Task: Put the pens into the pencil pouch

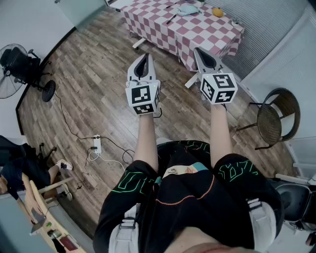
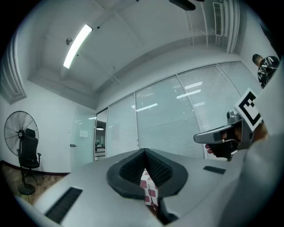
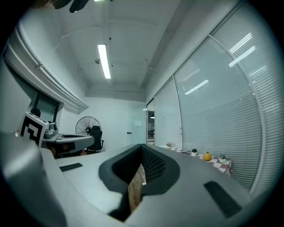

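Observation:
Ahead stands a table with a pink-and-white checked cloth point(image 1: 163, 29). On it lie a pale blue pencil pouch point(image 1: 188, 9) and a dark pen point(image 1: 171, 20), too small to make out further. My left gripper point(image 1: 144, 58) and right gripper point(image 1: 200, 51) are held side by side above the wooden floor, short of the table, both pointing at it. Both are shut and hold nothing. In the left gripper view the jaws point(image 2: 144, 166) meet, with only a sliver of checked cloth showing below them. The right gripper view shows its jaws point(image 3: 141, 162) closed the same way.
An orange point(image 1: 217, 12) sits on the table's far right. A round dark chair point(image 1: 276, 116) stands to the right, a floor fan point(image 1: 10, 69) at the far left. A power strip point(image 1: 97, 144) and its cable lie on the floor. Glass walls with blinds enclose the room.

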`<state>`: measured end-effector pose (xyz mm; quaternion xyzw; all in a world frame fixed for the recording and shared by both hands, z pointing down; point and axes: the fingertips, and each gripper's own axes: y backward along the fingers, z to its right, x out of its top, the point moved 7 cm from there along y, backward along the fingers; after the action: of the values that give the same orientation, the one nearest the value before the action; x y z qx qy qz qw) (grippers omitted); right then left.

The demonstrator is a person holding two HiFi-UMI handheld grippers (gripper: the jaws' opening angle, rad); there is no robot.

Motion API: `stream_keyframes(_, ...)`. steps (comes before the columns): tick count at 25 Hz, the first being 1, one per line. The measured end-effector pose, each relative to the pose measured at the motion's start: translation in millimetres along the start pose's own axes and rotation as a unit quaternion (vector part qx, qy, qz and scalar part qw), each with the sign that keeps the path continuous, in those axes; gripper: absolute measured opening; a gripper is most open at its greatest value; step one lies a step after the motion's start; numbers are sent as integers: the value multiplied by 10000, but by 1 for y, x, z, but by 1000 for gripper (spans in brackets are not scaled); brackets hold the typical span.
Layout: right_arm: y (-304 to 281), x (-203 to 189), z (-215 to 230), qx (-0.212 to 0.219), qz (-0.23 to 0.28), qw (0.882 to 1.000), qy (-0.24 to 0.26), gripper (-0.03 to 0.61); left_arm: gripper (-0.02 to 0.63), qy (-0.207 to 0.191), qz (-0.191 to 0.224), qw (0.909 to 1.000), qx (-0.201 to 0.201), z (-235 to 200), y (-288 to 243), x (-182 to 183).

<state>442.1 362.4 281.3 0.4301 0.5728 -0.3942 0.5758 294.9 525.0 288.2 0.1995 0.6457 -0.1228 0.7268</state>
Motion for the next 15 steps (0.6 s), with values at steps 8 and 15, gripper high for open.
stream_keyframes(8, -7, 0, 9, -47, 12, 9999, -120, 0, -2, -54, 37, 10000, -64, 1, -9, -1)
stream_keyframes(15, -15, 0, 19, -184, -24, 9994, -291, 0, -2, 11, -12, 10000, -81, -5, -15, 0)
